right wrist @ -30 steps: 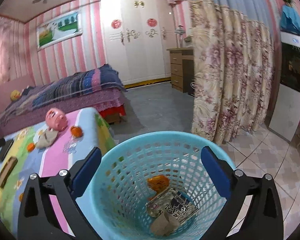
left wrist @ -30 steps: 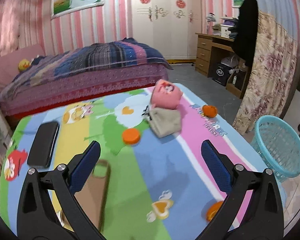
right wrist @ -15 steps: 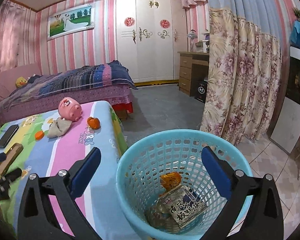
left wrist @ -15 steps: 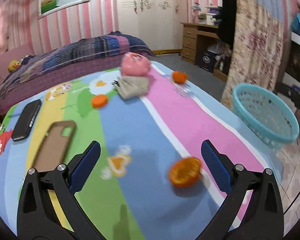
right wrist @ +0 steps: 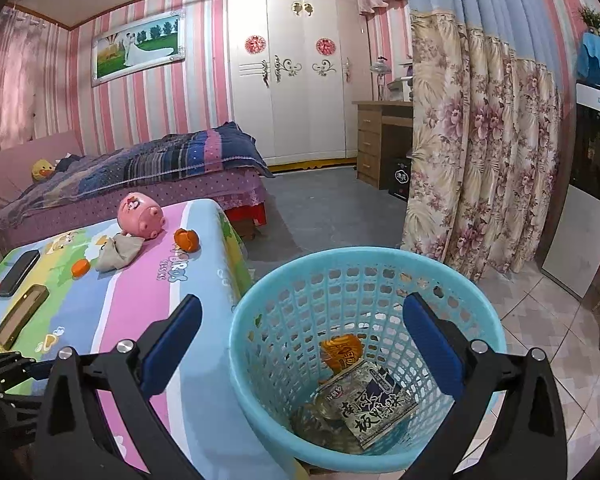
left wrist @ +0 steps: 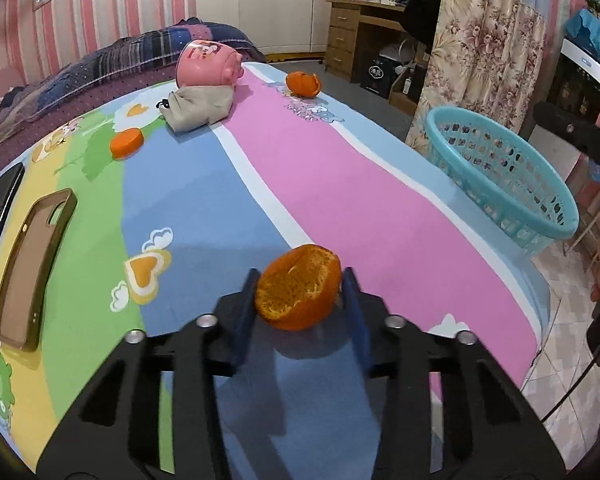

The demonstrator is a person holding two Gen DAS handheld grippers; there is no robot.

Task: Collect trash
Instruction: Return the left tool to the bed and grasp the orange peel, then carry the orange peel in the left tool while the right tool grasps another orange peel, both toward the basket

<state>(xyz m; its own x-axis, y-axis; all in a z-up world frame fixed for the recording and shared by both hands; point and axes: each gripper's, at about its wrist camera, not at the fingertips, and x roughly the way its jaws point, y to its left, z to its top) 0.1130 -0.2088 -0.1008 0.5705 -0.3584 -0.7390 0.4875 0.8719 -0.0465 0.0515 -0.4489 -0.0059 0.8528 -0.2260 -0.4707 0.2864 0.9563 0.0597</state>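
Observation:
A hollow half of orange peel (left wrist: pixel 298 292) lies on the cartoon-print tabletop (left wrist: pixel 380 216). My left gripper (left wrist: pixel 300 277) straddles it, jaws closing, and both blue pads touch its sides. Another piece of peel (left wrist: pixel 303 83) lies at the far edge. An orange round piece (left wrist: pixel 127 143) sits on the green patch. The blue plastic basket (left wrist: pixel 512 200) stands past the table's right edge. My right gripper (right wrist: pixel 302 340) hangs open above the basket (right wrist: pixel 340 256), nothing between its fingers. Inside the basket lie a printed snack wrapper (right wrist: pixel 372 404) and other scraps.
A pink piggy bank (left wrist: pixel 206 64) and a grey cloth pouch (left wrist: pixel 200 110) rest at the table's far side. A brown phone case (left wrist: pixel 32 268) and a black phone (left wrist: pixel 0 204) lie at the left. A floral curtain (right wrist: pixel 480 160) hangs behind the basket.
My left gripper came down and forward over the table onto the peel half, and its wide jaws narrowed around it. The right gripper stayed over the basket.

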